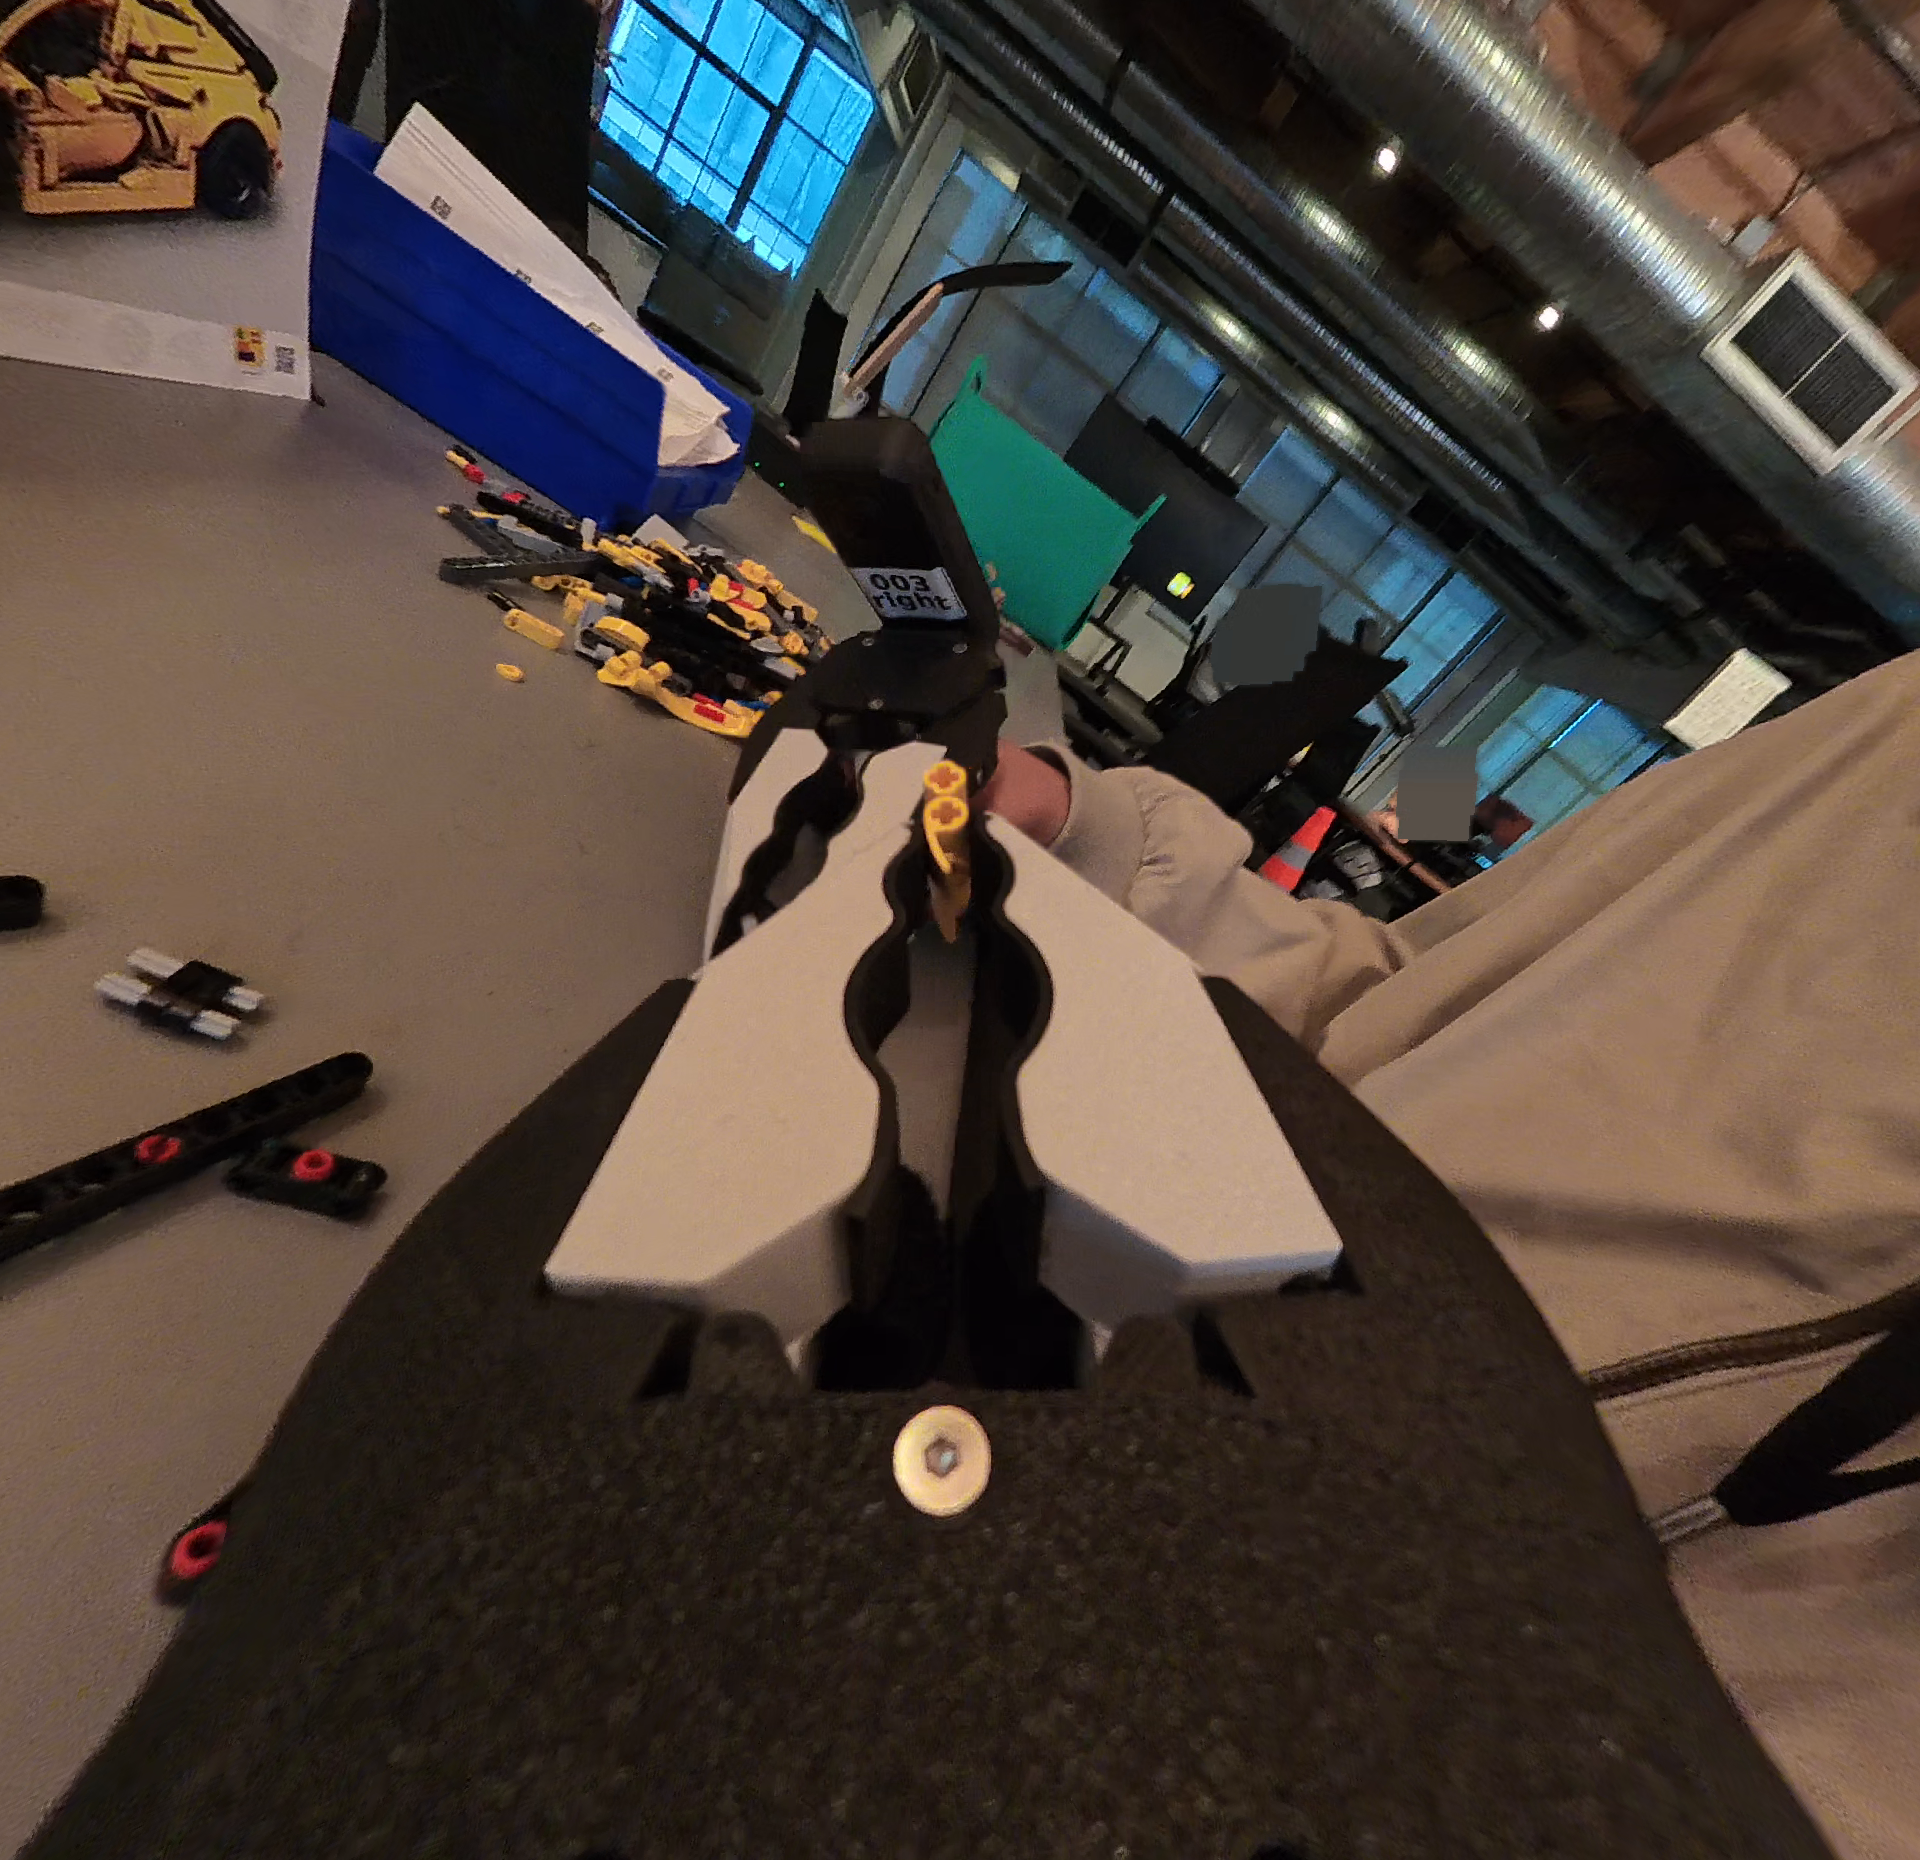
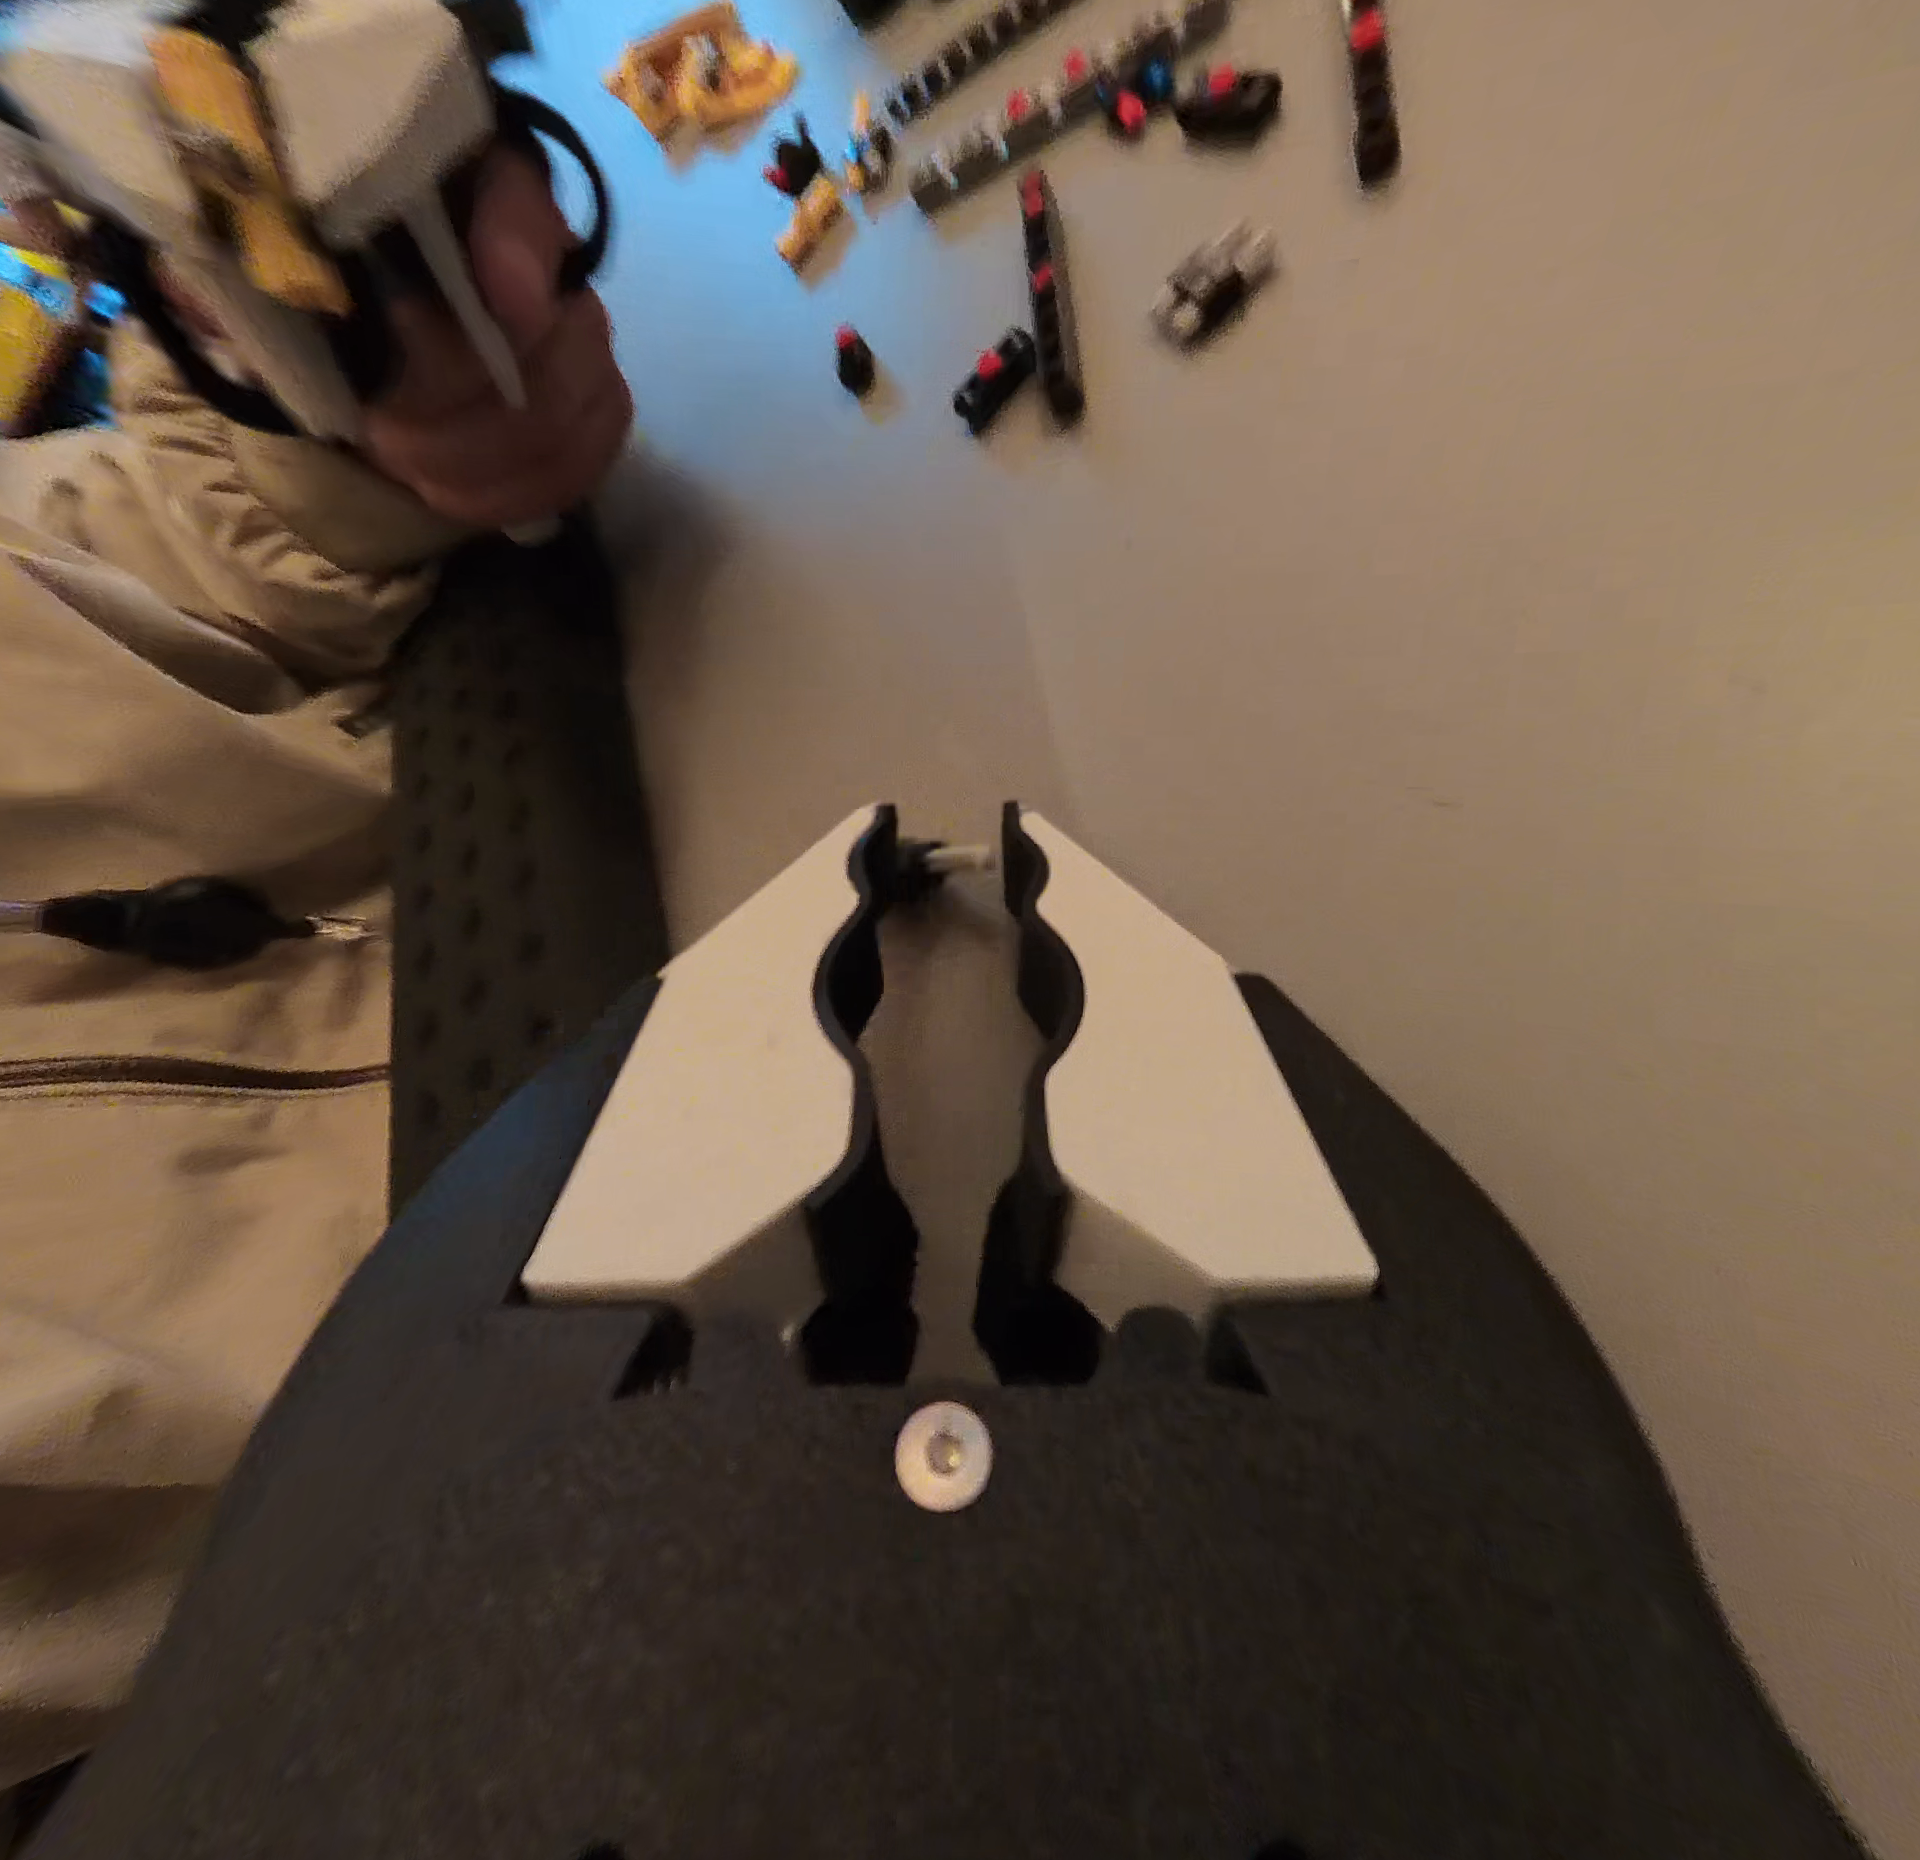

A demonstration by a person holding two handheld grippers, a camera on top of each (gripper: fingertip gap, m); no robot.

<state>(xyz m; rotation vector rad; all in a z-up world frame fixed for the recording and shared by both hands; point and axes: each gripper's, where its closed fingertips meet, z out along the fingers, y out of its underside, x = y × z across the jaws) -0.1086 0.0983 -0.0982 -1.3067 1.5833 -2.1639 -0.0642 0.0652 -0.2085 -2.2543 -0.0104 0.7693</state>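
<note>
Grippers both up off the table (image 1: pixel 260 771). Left gripper (image 1: pixel 940 875): jaws nearly closed, pinching a yellow piece (image 1: pixel 948 844) at the tips, held in the air w/ the right gripper (image 2: pixel 948 854) close beyond it. Right jaws partly open, a small black-and-white pin (image 2: pixel 940 856) spanning the gap at the tips; can't tell how firmly it's gripped. Loose parts on table: brick pile (image 1: pixel 665 615) by a blue bin (image 1: pixel 468 356), black beam (image 1: pixel 177 1145) w/ red pins nearer the left gripper.

Left gripper (image 1: pixel 951 875) was clamped tight, held up off the surface; right gripper (image 2: pixel 948 854) sat narrowly pinched, pointing down.
</note>
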